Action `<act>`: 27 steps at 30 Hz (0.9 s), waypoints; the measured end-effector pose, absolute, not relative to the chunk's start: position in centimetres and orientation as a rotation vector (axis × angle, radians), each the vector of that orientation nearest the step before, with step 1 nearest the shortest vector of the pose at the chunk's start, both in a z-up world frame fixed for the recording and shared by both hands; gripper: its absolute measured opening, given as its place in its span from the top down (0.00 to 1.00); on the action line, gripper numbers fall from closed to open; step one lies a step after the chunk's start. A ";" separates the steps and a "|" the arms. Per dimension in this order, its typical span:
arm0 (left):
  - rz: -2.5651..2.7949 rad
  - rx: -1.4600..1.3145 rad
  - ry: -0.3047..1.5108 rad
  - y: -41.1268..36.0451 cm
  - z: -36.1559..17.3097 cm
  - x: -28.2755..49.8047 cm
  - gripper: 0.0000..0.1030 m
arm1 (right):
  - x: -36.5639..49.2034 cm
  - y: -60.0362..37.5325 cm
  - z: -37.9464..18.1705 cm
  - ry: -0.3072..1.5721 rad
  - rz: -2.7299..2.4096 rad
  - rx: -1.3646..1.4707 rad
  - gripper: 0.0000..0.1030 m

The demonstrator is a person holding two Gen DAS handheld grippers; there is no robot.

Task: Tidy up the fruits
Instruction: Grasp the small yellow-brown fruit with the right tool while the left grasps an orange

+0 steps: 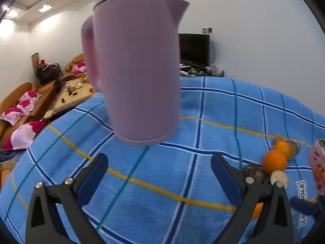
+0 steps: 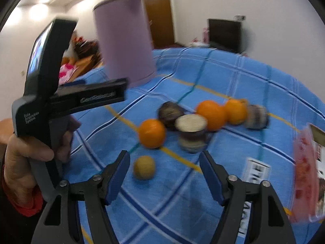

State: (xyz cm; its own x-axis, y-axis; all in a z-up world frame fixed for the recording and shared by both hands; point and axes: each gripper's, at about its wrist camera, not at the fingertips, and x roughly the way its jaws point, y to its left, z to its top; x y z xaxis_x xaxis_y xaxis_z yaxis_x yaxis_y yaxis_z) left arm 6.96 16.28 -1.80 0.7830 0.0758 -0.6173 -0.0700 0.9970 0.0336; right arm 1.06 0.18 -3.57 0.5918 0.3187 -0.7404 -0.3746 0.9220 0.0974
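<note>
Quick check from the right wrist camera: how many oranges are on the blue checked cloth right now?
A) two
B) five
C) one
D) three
D: three oranges show on the blue checked cloth, one nearer the camera and two side by side farther back, among the dark purple fruits.

Matt plastic, soft cloth and dimpled fruit skins on a worktop.
A lilac kettle [image 1: 138, 69] looks like smooth matt plastic. The blue checked cloth [image 1: 213, 109] over the worktop looks soft and towel-like. The oranges [image 2: 152, 133] have glossy, finely dimpled peel. Each claw [image 2: 164, 166] is black matt plastic with blue rubbery pads [image 2: 119, 180] and shiny metal screws [image 2: 97, 177].
</note>
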 end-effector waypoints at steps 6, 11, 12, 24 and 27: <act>0.055 0.033 0.666 15.3 -1.8 6.8 0.00 | 1.6 2.6 -5.1 0.923 0.429 -0.155 0.59; 0.007 0.036 0.658 14.8 -1.5 6.5 0.00 | 0.8 2.0 -5.0 0.921 0.437 -0.178 0.74; -0.003 0.040 0.659 14.6 -1.5 6.4 0.00 | 0.6 1.5 -4.9 0.918 0.439 -0.164 0.74; -0.398 0.150 0.733 9.9 -2.2 4.7 0.06 | -0.8 -7.0 -1.8 0.715 0.261 0.018 0.74; -0.409 0.166 0.770 9.0 -3.0 5.0 0.10 | -0.3 -8.3 -1.8 0.718 0.241 0.052 0.74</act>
